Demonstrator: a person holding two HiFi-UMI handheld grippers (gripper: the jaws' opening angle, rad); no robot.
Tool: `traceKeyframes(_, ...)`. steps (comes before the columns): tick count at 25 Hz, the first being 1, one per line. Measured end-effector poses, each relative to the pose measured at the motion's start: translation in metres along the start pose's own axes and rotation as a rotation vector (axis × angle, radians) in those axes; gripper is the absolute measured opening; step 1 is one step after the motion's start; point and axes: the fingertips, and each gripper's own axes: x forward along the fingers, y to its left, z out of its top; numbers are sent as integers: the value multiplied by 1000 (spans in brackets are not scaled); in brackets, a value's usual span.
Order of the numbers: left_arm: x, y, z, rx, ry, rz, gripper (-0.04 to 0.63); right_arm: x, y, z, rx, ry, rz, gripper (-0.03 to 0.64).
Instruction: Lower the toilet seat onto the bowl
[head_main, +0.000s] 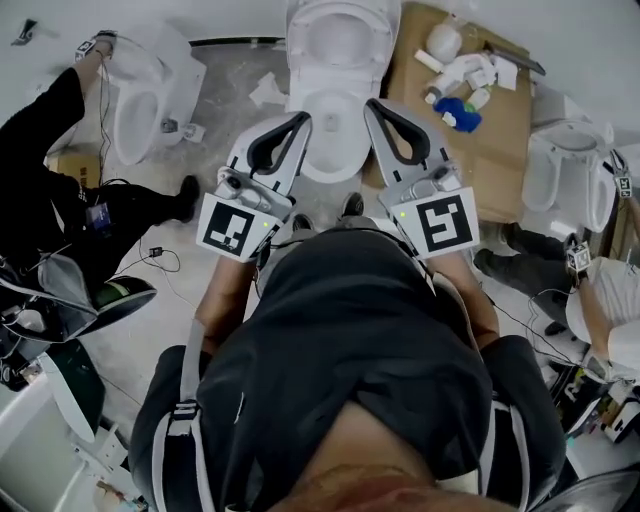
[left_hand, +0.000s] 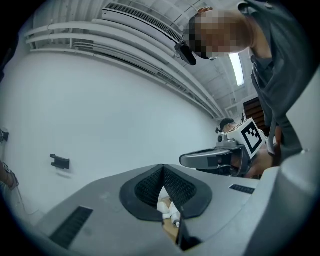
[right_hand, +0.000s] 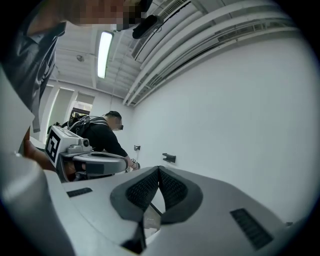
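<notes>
A white toilet stands at the top middle of the head view. Its seat looks raised at the back, and the open bowl lies below it. Both grippers are held side by side above the bowl's near rim, touching nothing. My left gripper is shut and empty. My right gripper is shut and empty too. The left gripper view tilts up at wall and ceiling, past the shut left gripper, with the right gripper beside it. The right gripper points the same way, and its view catches the left gripper.
Another toilet stands at the left with a person in black working at it. A third toilet and another person are at the right. Cardboard with bottles lies right of the bowl. Cables trail across the floor.
</notes>
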Motion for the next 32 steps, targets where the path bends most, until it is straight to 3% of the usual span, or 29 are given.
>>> traceKeyframes(8, 19, 0, 2, 5, 17, 93, 3, 1, -30, -6, 13, -19, 57, 6)
traceKeyframes(12, 20, 9, -4, -4, 34, 101, 3, 11, -31, -12, 31, -11, 63, 6)
traceKeyframes(32, 41, 134, -15, -72, 6, -100, 3, 119, -38, -11, -7, 90, -138, 6)
